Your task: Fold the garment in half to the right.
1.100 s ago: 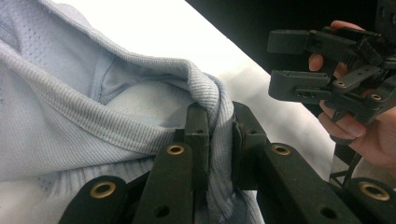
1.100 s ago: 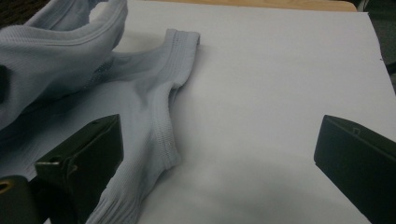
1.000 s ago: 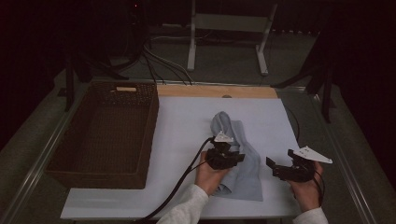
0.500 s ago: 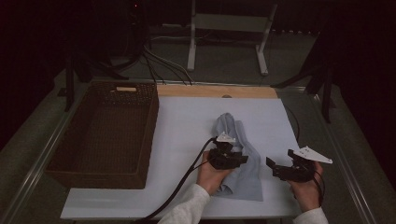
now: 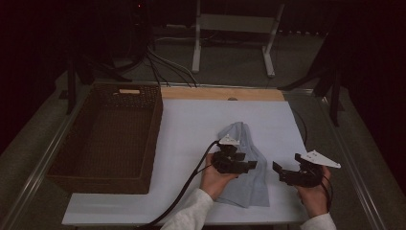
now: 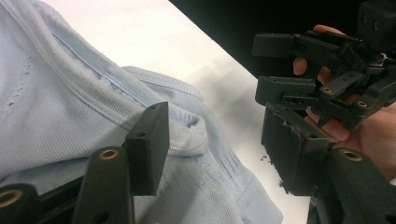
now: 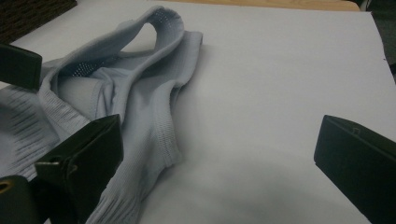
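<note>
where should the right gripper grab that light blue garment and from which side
Probably the ribbed hem edge of the light blue garment nearest the right gripper. It lies as a thick folded band on the white table surface, facing that gripper's open jaws. Come in low from the garment's right side, one jaw sliding under the band. The left gripper over the cloth has just been opening, with nothing pinched.

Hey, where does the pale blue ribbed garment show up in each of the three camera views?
High view: the pale blue ribbed fabric garment lies crumpled right of centre on the white table sheet, beside the left tongs.
Left gripper view: it covers the left and lower middle.
Right gripper view: it sits at the left, its looped band raised.
Shared landmark: the white table sheet under it.
</note>
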{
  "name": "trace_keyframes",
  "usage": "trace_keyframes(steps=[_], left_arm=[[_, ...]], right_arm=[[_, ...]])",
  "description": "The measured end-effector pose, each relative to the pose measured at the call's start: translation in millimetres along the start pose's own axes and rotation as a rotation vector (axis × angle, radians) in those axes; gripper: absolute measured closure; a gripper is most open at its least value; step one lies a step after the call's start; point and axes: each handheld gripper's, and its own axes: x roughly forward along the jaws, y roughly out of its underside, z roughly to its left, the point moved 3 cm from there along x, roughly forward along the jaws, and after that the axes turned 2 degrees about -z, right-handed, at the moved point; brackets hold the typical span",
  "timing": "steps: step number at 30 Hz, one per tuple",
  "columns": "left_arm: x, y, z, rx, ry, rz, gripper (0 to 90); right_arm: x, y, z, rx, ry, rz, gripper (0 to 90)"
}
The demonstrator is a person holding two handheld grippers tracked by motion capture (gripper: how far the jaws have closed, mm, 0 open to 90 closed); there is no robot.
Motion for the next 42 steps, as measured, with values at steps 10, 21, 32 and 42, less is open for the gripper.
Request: trace_keyframes(steps=[10,21,32,42], left_arm=[[-3.7,-0.2,-2.1,0.049,-0.070,-0.012,15.7],[-13.9,0.4,-2.7,0.112,-0.090,-0.032,0.3],[-30.6,8.8,0.3,0.152,-0.123,-0.033,0.3],[-50.7,20.8,8.9,0.145,-0.144,-0.044,6.0]], right_arm=[[0.7,0.2,1.4,-0.004,-0.004,0.004,1.6],[1.4,0.0,3.6,0.000,-0.017,0.007,2.1],[3.6,-1.0,10.1,-0.002,-0.043,0.021,2.1],[8.9,-4.0,22.1,-0.013,-0.078,0.027,7.8]])
